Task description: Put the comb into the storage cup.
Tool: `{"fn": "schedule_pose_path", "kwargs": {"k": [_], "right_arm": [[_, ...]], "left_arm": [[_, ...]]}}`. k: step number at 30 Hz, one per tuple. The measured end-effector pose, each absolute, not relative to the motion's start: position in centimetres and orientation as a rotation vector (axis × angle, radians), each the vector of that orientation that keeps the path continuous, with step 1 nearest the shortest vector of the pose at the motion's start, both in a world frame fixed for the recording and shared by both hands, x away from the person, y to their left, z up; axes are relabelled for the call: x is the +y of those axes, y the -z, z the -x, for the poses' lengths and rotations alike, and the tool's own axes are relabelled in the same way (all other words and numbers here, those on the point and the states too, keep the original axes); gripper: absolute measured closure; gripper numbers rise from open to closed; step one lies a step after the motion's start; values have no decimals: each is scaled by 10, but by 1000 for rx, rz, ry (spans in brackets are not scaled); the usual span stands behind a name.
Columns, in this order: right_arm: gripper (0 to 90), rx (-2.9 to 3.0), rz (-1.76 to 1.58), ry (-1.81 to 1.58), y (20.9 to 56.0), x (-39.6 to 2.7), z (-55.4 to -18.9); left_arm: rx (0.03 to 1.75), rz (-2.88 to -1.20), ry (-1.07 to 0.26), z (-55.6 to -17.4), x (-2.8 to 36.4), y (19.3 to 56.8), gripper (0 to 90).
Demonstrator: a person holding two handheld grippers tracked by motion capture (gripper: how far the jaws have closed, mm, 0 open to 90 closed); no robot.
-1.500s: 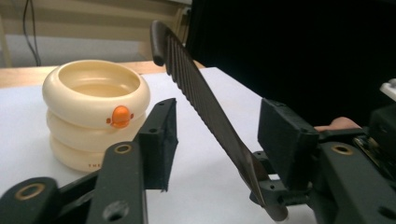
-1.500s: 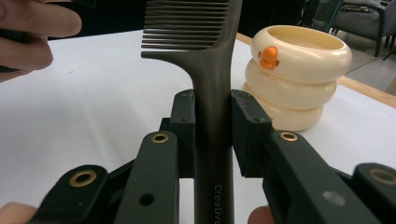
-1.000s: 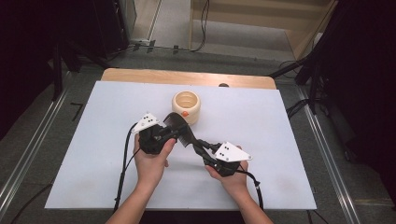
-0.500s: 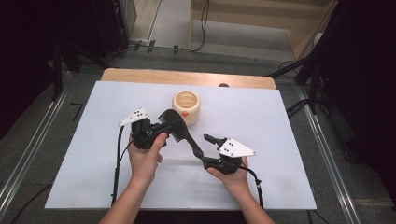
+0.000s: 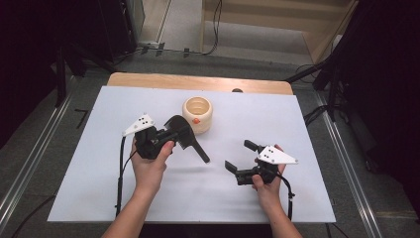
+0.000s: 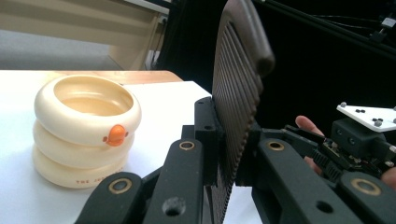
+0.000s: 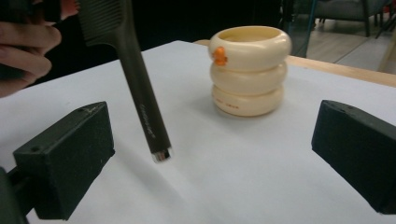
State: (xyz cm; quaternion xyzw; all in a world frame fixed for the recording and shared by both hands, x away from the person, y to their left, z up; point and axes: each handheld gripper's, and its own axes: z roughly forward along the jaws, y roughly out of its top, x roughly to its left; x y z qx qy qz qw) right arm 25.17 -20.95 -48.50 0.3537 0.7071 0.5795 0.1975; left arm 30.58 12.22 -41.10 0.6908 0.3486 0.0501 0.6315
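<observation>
The left gripper [image 5: 171, 135], left of centre in the high view, pinches the toothed head of a dark comb [image 5: 187, 140]; in the left gripper view its jaws press flat on both faces of the teeth [image 6: 236, 88]. The comb's handle slants down toward the middle of the frame, its metal-capped end hanging clear of the white table [image 5: 89, 163]. The right gripper [image 5: 241, 156], lower right of centre, has just been opening and stands spread wide with nothing between its jaws; the handle tip [image 7: 160, 154] hangs ahead of them, apart from both.

The risk I see is in the single grip: the comb is held only by its thin, ribbed head, so the long handle could lever it round or let it slip if the hand tilts. Swinging the handle could also knock the cream ringed cup [image 5: 197, 114] just above it.

The handle carries a line of small embossed lettering, too fine to read. The cup's bottom ring bears faint print beginning "THE", the rest unclear, and an orange duck-bill knob [image 6: 115, 134].
</observation>
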Motion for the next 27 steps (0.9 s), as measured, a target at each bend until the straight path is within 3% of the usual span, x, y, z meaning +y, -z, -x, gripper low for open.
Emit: {"fn": "schedule_pose_path", "kwargs": {"k": [27], "right_arm": [[0,1956,-1054,-1462,507,-289,-222]], "left_arm": [[778,-1578,-169,-312,136,397,848]]}}
